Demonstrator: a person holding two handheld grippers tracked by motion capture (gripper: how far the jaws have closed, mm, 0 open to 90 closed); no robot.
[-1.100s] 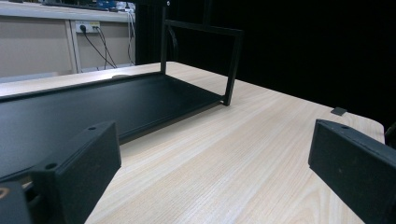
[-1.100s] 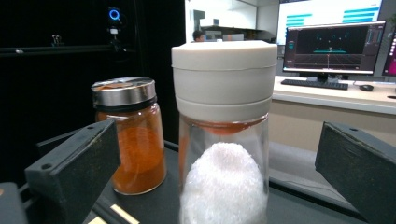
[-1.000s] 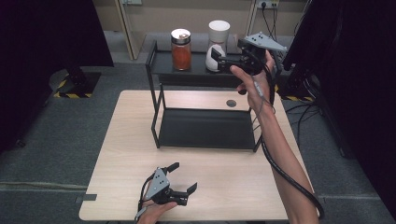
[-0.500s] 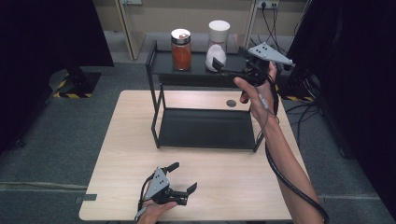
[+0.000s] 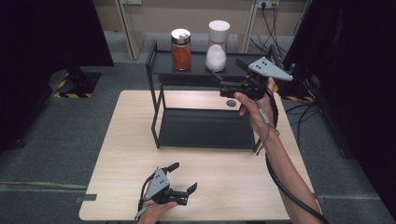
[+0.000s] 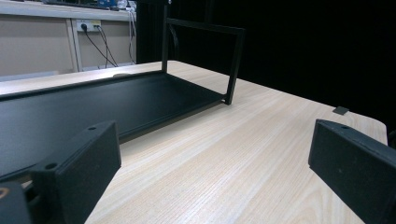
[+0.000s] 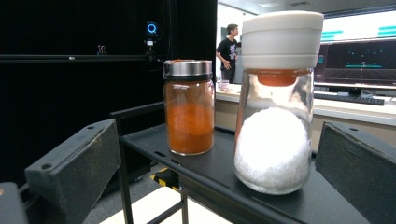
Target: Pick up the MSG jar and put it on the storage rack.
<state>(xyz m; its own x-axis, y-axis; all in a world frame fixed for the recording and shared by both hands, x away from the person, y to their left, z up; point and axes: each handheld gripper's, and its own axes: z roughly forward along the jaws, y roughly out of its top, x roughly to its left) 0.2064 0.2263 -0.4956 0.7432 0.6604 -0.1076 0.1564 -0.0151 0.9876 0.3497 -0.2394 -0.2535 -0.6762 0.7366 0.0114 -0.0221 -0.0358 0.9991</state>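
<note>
Since your right tongs (image 5: 219, 81) stand wide apart and empty, aimed at the white-lidded jar (image 7: 275, 107), treat that jar as the thing to take: it stands upright on the top shelf of the black rack (image 5: 161, 63), toward the shelf's right part, just beside the orange spice jar (image 7: 189, 107) but apart from it. Judging by its clear walls, it is glass, so expect it to be stiff, smooth and rather slippery, breakable if it tips off the shelf, and fairly weighty with the white grains filling its lower half. Close on the straight body below the lid, around the level of the grains, not on the white cap, which may be a loose or turning part; a low, centred hold should keep it from swinging. Squeeze firmly but without a jolt, and lift straight up so the base clears the shelf's raised rim. Mind the orange jar with its metal lid as you close in, for a jaw could nudge it. Your left tongs (image 5: 182, 179) rest low on the desk (image 5: 280, 186) near its front edge, also wide and holding nothing. Neither jar shows a label, brand or any readable writing.
</note>
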